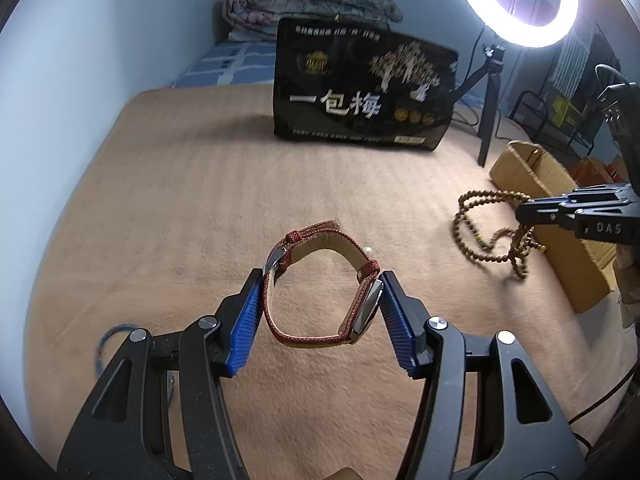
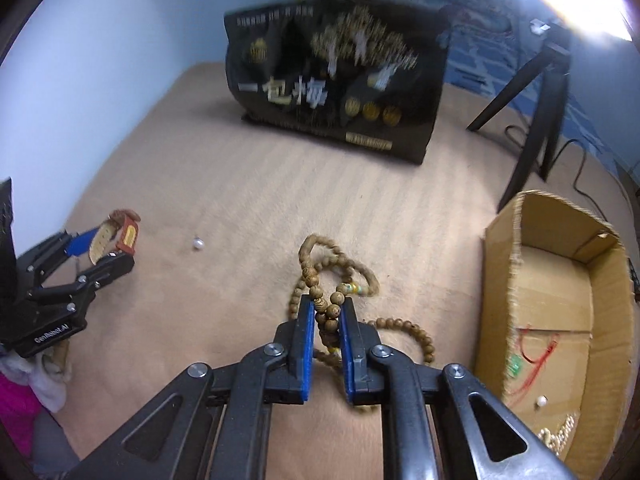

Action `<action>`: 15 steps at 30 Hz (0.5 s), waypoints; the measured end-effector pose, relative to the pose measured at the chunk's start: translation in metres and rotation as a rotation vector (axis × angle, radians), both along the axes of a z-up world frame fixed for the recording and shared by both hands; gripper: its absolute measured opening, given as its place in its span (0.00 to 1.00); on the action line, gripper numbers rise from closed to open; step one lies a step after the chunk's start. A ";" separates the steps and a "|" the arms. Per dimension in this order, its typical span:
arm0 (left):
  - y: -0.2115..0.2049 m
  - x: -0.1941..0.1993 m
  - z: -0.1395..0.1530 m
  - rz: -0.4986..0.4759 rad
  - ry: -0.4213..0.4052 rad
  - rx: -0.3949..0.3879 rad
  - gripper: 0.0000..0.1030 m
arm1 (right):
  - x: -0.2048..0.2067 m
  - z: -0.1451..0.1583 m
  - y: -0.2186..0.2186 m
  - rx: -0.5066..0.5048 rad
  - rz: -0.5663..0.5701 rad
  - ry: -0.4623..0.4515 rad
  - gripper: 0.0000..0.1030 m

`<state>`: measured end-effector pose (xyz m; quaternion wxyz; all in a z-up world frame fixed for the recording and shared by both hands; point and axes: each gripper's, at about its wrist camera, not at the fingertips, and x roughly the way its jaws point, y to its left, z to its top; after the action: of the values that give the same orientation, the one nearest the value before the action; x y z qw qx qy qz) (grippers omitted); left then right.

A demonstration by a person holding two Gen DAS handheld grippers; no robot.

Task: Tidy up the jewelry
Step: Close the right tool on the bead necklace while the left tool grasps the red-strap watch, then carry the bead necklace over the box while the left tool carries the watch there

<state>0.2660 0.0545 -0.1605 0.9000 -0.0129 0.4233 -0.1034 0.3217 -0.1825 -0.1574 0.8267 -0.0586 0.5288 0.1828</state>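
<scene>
Wooden bead necklace (image 2: 332, 304) pinched in right gripper (image 2: 327, 320); open cardboard box (image 2: 500, 280) just right; left gripper (image 1: 323, 280) clamps red-strapped watch (image 1: 320, 280).

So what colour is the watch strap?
Reddish-brown woven strap, tan inside; clearest in the left wrist view.

A red woven-strap watch (image 1: 320, 292) hangs as a closed loop, clamped across its width. A long strand of brown wooden beads (image 2: 332, 300) dangles in tangled loops, partly trailing on the tan blanket (image 1: 200, 200). One white pearl (image 2: 199, 243) lies loose on the blanket; another (image 2: 542, 401) sits in the open cardboard box (image 2: 496, 280).
</scene>
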 end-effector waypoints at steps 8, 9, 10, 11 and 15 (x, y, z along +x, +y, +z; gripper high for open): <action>-0.018 -0.027 0.037 -0.032 -0.053 -0.002 0.56 | -0.028 0.046 -0.021 0.036 -0.024 -0.070 0.09; -0.021 -0.032 0.043 -0.037 -0.062 -0.004 0.56 | -0.031 0.052 -0.022 0.039 -0.026 -0.077 0.10; -0.023 -0.034 0.047 -0.041 -0.067 -0.007 0.56 | -0.034 0.057 -0.023 0.043 -0.029 -0.085 0.09; -0.026 -0.039 0.054 -0.046 -0.075 -0.013 0.56 | -0.040 0.065 -0.027 0.047 -0.032 -0.097 0.09; -0.038 -0.050 0.075 -0.063 -0.102 -0.025 0.56 | -0.058 0.093 -0.038 0.056 -0.042 -0.146 0.09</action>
<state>0.2155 0.0164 -0.0859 0.9165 -0.0053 0.3756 -0.1375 0.2638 -0.2201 -0.0647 0.8681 -0.0377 0.4629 0.1751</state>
